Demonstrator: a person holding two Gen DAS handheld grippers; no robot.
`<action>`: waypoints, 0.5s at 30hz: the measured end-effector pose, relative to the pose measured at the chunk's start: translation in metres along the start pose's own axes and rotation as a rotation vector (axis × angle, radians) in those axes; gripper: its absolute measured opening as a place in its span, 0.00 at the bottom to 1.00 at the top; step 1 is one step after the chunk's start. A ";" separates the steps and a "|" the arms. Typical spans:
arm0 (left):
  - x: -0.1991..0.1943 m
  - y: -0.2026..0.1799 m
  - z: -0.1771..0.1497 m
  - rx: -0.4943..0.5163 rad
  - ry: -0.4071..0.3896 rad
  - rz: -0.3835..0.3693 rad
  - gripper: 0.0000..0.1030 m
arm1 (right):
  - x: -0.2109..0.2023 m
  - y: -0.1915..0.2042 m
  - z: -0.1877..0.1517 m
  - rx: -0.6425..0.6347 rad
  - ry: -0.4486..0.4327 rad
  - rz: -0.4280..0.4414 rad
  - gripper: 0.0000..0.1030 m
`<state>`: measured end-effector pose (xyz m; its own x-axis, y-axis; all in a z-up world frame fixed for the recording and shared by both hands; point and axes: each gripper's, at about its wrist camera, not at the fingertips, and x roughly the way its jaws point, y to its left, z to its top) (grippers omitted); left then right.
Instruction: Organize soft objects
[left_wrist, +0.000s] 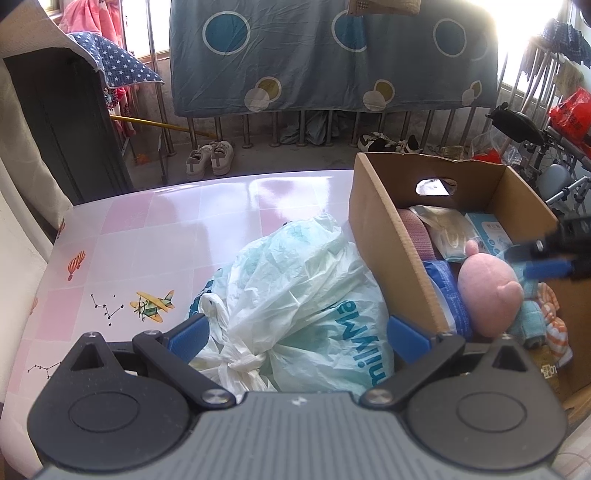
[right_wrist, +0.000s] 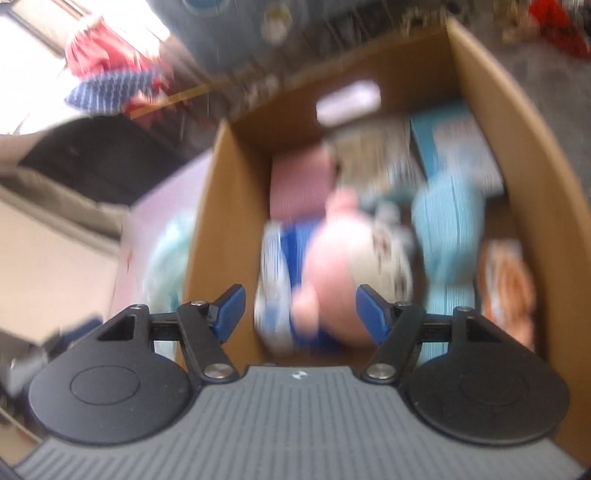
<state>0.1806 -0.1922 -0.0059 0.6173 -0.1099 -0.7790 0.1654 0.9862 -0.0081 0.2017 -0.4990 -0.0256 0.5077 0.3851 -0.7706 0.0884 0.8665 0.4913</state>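
A knotted white and pale-green plastic bag (left_wrist: 306, 302) rests on the pink tiled table (left_wrist: 155, 221). It sits between the wide-spread jaws of my left gripper (left_wrist: 297, 334), whose blue pads (left_wrist: 188, 332) flank it without visibly squeezing it. Right of the bag stands an open cardboard box (left_wrist: 388, 229). Inside it lies a pink plush toy (left_wrist: 487, 291) in light-blue clothes. My right gripper (right_wrist: 299, 314) hovers open above the box (right_wrist: 207, 240), with the blurred pink plush (right_wrist: 332, 266) below it, apart from both pads. This gripper also shows at the right edge of the left wrist view.
The box also holds a pink roll (left_wrist: 417, 236), a blue pack (left_wrist: 450, 291), a light-blue carton (left_wrist: 487, 232) and an orange-striped cloth (left_wrist: 554, 325). A dark cabinet (left_wrist: 62, 129) stands left of the table. Beyond it are white shoes (left_wrist: 210, 158) and a railing with a spotted sheet (left_wrist: 332, 55).
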 end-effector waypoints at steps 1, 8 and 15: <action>0.001 0.000 0.000 -0.002 0.002 0.002 1.00 | 0.002 0.002 0.007 -0.024 -0.033 -0.028 0.67; 0.004 0.003 0.000 -0.001 0.002 0.007 1.00 | 0.061 -0.005 0.013 -0.117 0.065 -0.180 0.77; 0.005 0.004 -0.001 -0.009 0.008 0.004 1.00 | 0.059 0.001 0.003 -0.152 0.037 -0.319 0.73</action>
<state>0.1838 -0.1884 -0.0104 0.6117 -0.1055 -0.7840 0.1566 0.9876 -0.0107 0.2343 -0.4766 -0.0688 0.4438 0.0964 -0.8909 0.1073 0.9813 0.1597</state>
